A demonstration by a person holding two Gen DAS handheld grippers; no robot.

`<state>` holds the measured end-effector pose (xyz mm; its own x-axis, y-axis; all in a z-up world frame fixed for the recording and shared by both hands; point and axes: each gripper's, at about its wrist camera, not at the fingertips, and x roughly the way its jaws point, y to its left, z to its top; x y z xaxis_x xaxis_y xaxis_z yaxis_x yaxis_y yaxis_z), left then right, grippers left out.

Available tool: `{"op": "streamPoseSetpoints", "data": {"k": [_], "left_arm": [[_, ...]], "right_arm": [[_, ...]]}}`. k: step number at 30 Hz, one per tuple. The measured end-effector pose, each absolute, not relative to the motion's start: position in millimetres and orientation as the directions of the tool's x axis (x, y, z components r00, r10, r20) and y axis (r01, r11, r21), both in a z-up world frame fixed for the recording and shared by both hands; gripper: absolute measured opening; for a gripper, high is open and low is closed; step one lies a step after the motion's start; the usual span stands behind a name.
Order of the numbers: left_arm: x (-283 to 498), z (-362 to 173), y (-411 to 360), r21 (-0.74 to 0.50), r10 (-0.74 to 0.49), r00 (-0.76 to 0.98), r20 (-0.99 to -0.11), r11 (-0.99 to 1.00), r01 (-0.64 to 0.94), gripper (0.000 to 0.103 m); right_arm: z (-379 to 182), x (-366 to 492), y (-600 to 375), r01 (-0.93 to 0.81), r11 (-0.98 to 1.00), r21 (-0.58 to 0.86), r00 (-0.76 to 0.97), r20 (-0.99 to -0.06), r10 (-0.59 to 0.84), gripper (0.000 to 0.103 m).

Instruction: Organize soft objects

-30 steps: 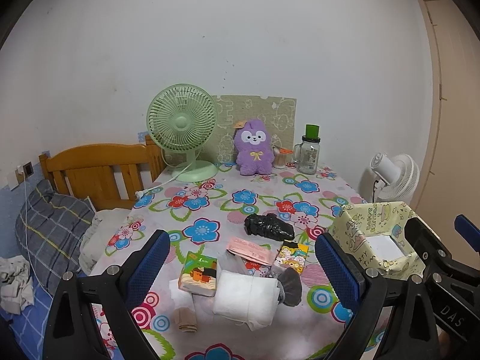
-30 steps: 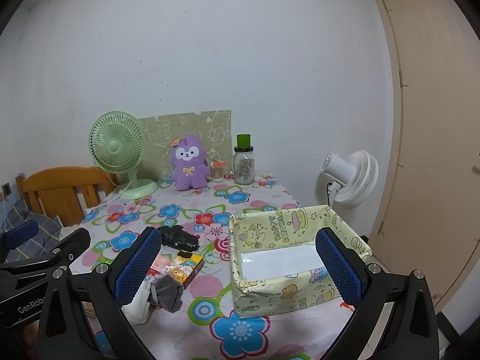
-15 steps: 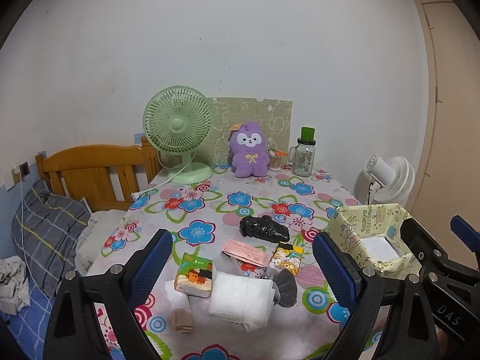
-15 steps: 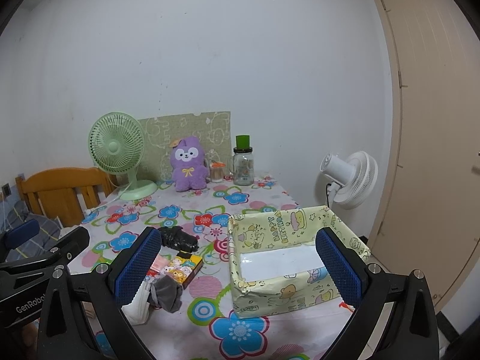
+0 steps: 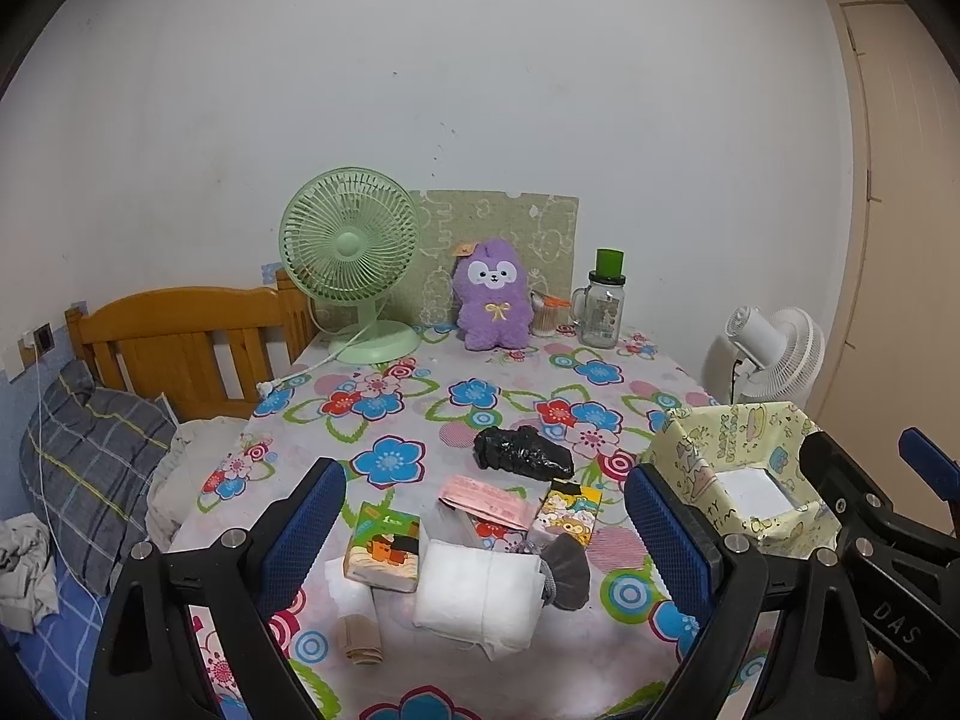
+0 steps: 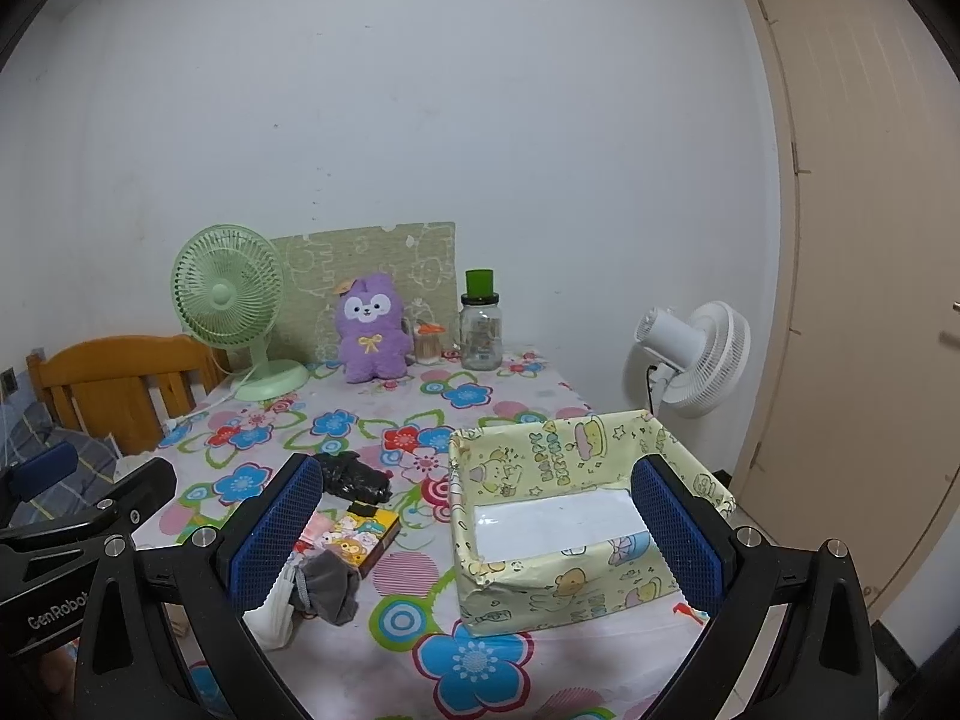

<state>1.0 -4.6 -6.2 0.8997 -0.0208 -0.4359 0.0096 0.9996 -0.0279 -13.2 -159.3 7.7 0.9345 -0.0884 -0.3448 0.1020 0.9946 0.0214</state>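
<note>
Left gripper [image 5: 483,531] jaws wide, empty, above a folded white cloth [image 5: 477,594] and grey sock [image 5: 567,564] on the flowered tablecloth [image 5: 420,414]. Right gripper [image 6: 477,531] jaws wide, empty, over the yellow cartoon-print box [image 6: 540,462].

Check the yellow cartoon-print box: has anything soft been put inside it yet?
No. In the right wrist view the box shows only its bare white bottom.

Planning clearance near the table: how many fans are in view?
2. A green fan stands at the table's back left, beside the purple plush. A white fan stands off the table's right side, near the door.
</note>
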Motion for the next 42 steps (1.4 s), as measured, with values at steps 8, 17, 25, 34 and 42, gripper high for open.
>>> {"op": "streamPoseSetpoints", "data": {"k": [8, 17, 25, 34, 42], "left_arm": [[4, -9, -4, -0.037, -0.020, 0.890, -0.456, 0.999, 0.004, 0.094], [9, -17, 2, -0.030, -0.018, 0.880, -0.474, 1.000, 0.004, 0.093], [11, -17, 4, -0.034, -0.027, 0.884, -0.466, 0.999, 0.012, 0.093], [13, -18, 9, -0.056, -0.034, 0.879, -0.475, 0.998, 0.009, 0.093], [19, -23, 14, -0.048, -0.012, 0.868, -0.497, 0.999, -0.014, 0.093]], "right_arm": [[8, -11, -158, 0.097, 0.995, 0.022, 0.935, -0.346, -0.084, 0.103], [3, -2, -152, 0.100, 0.995, 0.018, 0.927, -0.364, -0.087, 0.103], [3, 2, -153, 0.108, 0.994, 0.019, 0.928, -0.362, -0.094, 0.103], [1, 3, -149, 0.105, 0.994, 0.002, 0.930, -0.355, -0.098, 0.103], [-4, 10, -143, 0.093, 0.995, 0.031, 0.927, -0.368, -0.076, 0.103]]}}
